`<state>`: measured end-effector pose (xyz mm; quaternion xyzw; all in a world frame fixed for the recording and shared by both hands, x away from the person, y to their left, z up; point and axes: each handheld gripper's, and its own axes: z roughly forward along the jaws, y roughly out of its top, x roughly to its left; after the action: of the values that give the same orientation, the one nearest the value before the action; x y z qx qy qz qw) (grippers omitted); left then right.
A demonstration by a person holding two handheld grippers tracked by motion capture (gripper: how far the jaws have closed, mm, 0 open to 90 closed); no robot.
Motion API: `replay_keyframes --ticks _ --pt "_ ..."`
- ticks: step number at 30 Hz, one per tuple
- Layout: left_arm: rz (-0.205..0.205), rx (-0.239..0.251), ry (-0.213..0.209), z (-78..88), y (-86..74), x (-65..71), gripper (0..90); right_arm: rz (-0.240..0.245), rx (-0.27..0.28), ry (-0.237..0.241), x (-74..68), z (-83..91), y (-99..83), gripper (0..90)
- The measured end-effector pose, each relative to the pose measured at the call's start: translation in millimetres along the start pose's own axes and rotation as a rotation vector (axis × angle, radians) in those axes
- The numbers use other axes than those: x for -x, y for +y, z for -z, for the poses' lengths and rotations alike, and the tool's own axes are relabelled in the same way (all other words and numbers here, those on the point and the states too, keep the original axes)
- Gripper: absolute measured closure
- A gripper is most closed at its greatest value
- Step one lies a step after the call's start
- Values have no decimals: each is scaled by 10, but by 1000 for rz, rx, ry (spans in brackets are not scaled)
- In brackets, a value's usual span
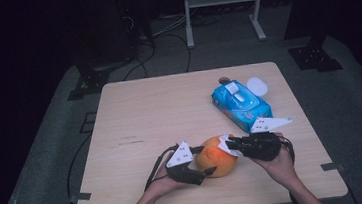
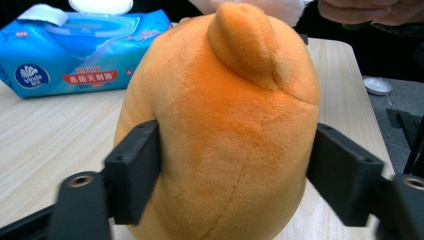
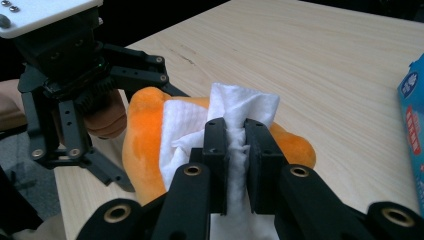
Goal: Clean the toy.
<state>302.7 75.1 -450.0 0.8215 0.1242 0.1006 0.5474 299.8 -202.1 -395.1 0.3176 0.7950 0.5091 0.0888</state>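
- Orange plush toy [image 1: 217, 157]: nearest the high camera, at the table's 6 o'clock edge, sitting on the wood between the two grippers. Soft, rounded body with a stubby ear-like bump on top, seen close in the left gripper view [image 2: 220, 125].
- Left gripper [image 1: 199, 166]: at the toy's 9 o'clock, held in the person's left hand [image 1: 164, 184]. Its jaws stand on either side of the toy's body; the left pad lies against the fur, the right pad looks just off it. No earlier picture to compare; grip appears slack rather than pressing.
- White wipe [image 3: 220, 125]: draped over the top of the toy at its 1 o'clock side, crumpled, one fold standing upright.
- Right gripper [image 3: 235, 145]: at the toy's 3 o'clock, in the person's right hand [image 1: 278, 165]. Jaws narrow, pinched on the wipe's upright fold, holding it against the toy's top.
- Blue wipes pack [image 1: 241, 104]: at 1 o'clock from the toy, well apart from it, lying slantwise on the table with its flip lid [image 1: 257, 85] open at the far end.
- Small dark round object [image 1: 224, 79]: just beyond the pack at 12 o'clock; too small to identify.
- Wooden table [image 1: 145, 115]: light grain, with bare wood from 9 to 12 o'clock.
- Metal stand [image 1: 222, 7]: on the floor beyond the table at 12 o'clock.
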Motion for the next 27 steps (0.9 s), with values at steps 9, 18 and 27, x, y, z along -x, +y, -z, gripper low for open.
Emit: replay_keyframes --ticks 9,18,27 --pt "-5 4 34 -39 2 -12 293 2 24 75 -93 -13 19 800" --pt "31 66 24 125 195 0 435 51 77 37 -182 113 112 798" --pt "68 -12 42 52 84 -60 407 54 11 17 -87 -80 -6 795"
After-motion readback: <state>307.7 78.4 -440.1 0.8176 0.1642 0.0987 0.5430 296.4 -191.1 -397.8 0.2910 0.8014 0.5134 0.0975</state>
